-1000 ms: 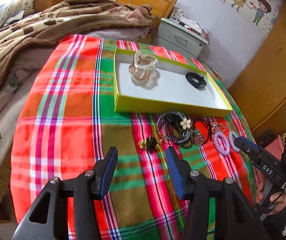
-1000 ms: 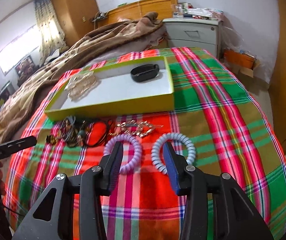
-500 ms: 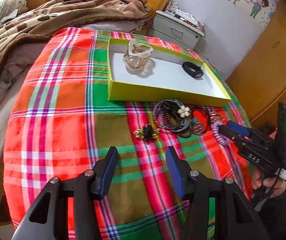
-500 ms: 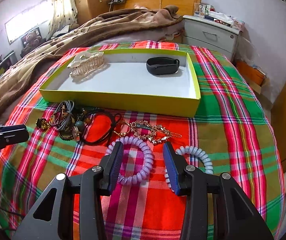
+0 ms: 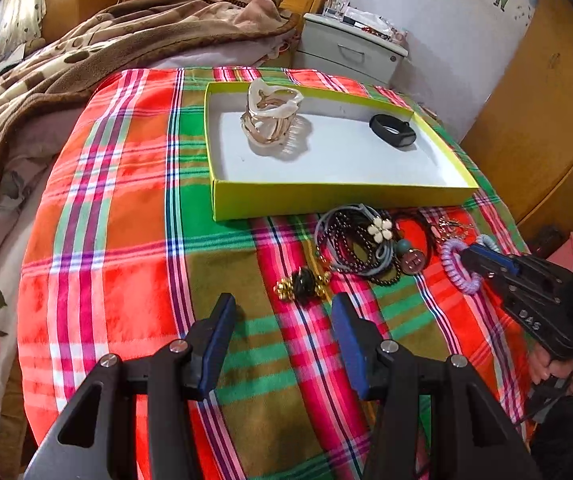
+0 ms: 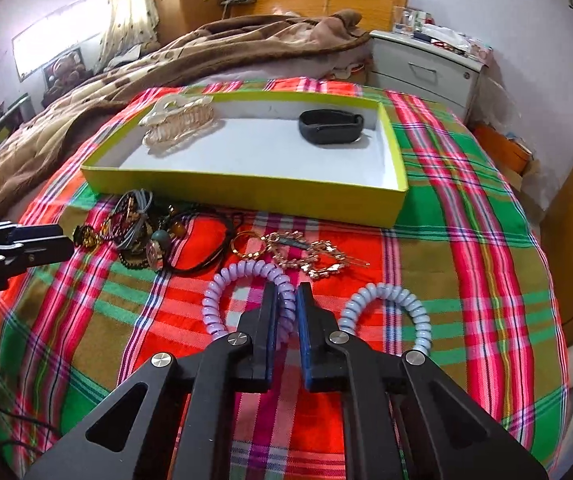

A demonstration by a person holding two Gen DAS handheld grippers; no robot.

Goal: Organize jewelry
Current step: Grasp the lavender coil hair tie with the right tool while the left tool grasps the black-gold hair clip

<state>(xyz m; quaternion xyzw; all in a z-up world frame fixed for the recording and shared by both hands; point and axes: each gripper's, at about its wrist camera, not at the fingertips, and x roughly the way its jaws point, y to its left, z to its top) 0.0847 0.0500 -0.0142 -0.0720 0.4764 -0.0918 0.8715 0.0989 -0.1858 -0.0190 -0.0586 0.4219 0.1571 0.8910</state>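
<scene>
**Right claw pinches the lilac coil tie; left claw waits spread**

From the left wrist camera we see our left gripper (image 5: 282, 320) with its jaws spread wide and nothing between them, hanging over the plaid cloth (image 5: 126, 240) just short of a small black-and-gold clip (image 5: 302, 285). Beyond it lies a tangle of beaded bands (image 5: 360, 240), and past that the yellow box (image 5: 326, 200), already holding a pearly claw clip (image 5: 272, 120) and a black band (image 5: 392, 130). At the right edge our right gripper (image 5: 466, 256) has its tips on the lilac coil tie (image 5: 460, 266).

From the right wrist camera the right gripper's jaws have just been closing and now stand pressed together on the right-hand side of the lilac coil tie (image 6: 222, 292), a strand of it caught between the pads; the rest of the loop lies on the cloth. A pale blue coil tie (image 6: 398, 304) lies just beside it, untouched, and a gold chain piece (image 6: 306, 256) sits near, towards the box.

We judge the coil light, springy and rather slick: it will likely stretch and dangle when lifted, so a firm pinch across one strand, as here, suits it. A loose hold may let it spring free.
</scene>
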